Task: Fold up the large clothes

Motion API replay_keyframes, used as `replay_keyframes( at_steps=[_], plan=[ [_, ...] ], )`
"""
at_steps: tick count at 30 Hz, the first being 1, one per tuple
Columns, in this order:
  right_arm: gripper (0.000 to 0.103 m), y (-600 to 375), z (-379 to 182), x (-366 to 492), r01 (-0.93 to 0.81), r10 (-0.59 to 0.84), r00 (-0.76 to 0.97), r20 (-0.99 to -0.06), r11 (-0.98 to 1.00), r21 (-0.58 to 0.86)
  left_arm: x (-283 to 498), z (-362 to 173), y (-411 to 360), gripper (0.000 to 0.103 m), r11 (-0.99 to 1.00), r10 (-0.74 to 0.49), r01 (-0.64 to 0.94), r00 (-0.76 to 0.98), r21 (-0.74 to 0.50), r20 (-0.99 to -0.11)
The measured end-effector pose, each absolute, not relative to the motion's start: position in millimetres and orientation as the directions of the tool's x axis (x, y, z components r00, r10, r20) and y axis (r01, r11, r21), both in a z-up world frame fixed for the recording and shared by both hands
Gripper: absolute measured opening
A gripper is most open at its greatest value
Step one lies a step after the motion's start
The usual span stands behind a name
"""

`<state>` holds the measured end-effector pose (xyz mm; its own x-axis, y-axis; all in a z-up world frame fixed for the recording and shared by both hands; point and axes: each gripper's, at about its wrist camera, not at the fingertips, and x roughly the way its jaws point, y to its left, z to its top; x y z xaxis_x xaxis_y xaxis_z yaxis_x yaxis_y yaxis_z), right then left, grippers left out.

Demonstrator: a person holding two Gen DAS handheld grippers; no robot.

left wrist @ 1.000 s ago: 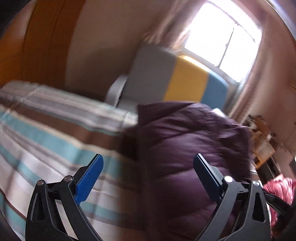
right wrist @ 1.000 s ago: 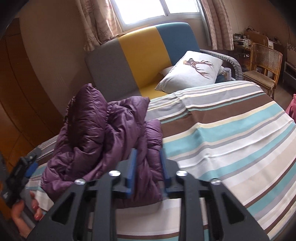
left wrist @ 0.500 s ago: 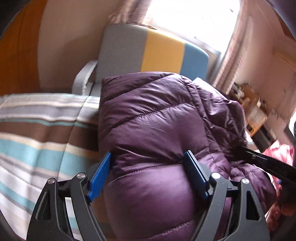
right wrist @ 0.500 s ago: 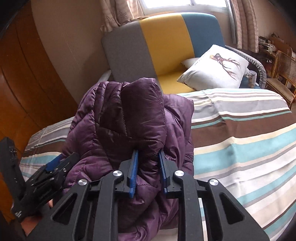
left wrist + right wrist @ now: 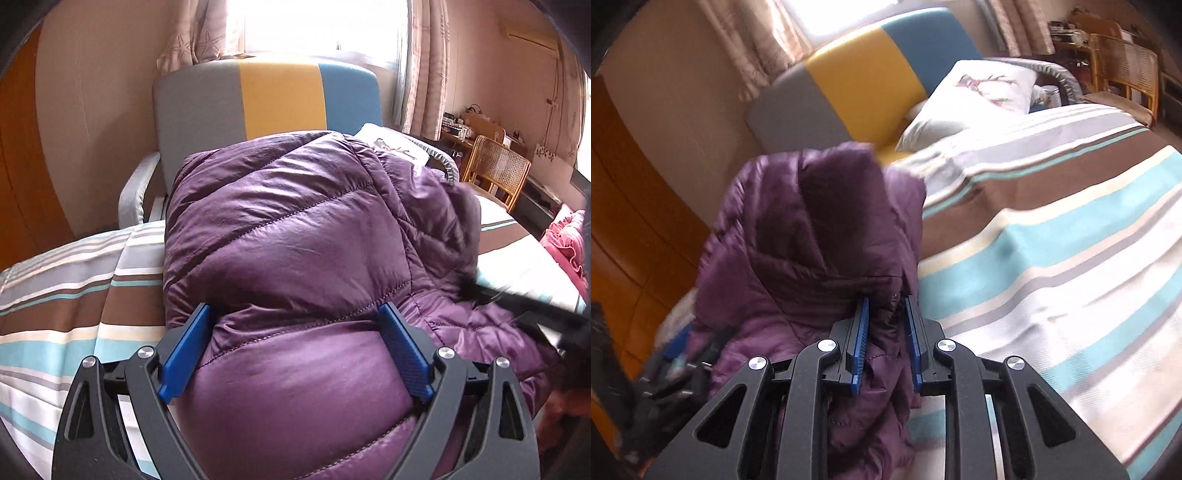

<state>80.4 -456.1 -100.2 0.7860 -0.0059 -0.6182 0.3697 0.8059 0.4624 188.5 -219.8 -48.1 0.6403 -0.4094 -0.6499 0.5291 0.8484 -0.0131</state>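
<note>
A purple quilted down jacket (image 5: 295, 236) is bunched up on a striped bed (image 5: 55, 295). My left gripper (image 5: 295, 332) is open wide, and a thick fold of the jacket bulges between its blue pads without being pinched. The right gripper shows blurred at the right edge of the left wrist view (image 5: 535, 306). In the right wrist view my right gripper (image 5: 886, 328) is shut on a fold of the jacket (image 5: 820, 236), which rises above the fingers. The left gripper is a dark blur at the lower left there (image 5: 676, 362).
A grey, yellow and blue sofa (image 5: 273, 99) stands behind the bed with a white printed pillow (image 5: 979, 92). A rattan chair (image 5: 495, 170) and a cluttered desk (image 5: 465, 125) are at the right. A pink garment (image 5: 565, 240) lies at the far right. Wooden wardrobe panels (image 5: 635, 221) stand left.
My left gripper has moved in from the bare bedspread onto the jacket, which now fills its open jaws. My right gripper stayed shut on the jacket and swung with it.
</note>
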Motion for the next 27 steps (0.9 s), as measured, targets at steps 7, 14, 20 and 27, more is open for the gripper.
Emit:
replay_keyframes(
  at_steps=[7, 14, 20, 27],
  plan=[
    [0.019, -412.5, -31.5, 97.5, 0.276, -0.071, 0.806, -0.588, 0.924, 0.266, 195.6, -52.5, -225.7, 0.089, 0.851, -0.409, 0.524, 0.636, -0.023, -0.655],
    [0.019, -405.9, -63.0, 179.8, 0.331, -0.151, 0.707, -0.691, 0.934, 0.134, 203.4, -54.4, -226.3, 0.089, 0.852, -0.402, 0.522, 0.622, -0.027, -0.672],
    [0.016, -415.6, -106.4, 185.5, 0.337, -0.148, 0.717, -0.681, 0.929, 0.153, 207.4, -57.6, -232.9, 0.090, 0.847, -0.404, 0.530, 0.617, -0.023, -0.675],
    [0.016, -417.0, -113.4, 181.4, 0.341, -0.142, 0.731, -0.667, 0.923, 0.177, 207.3, -56.6, -234.2, 0.090, 0.845, -0.398, 0.534, 0.610, -0.015, -0.685]
  ],
)
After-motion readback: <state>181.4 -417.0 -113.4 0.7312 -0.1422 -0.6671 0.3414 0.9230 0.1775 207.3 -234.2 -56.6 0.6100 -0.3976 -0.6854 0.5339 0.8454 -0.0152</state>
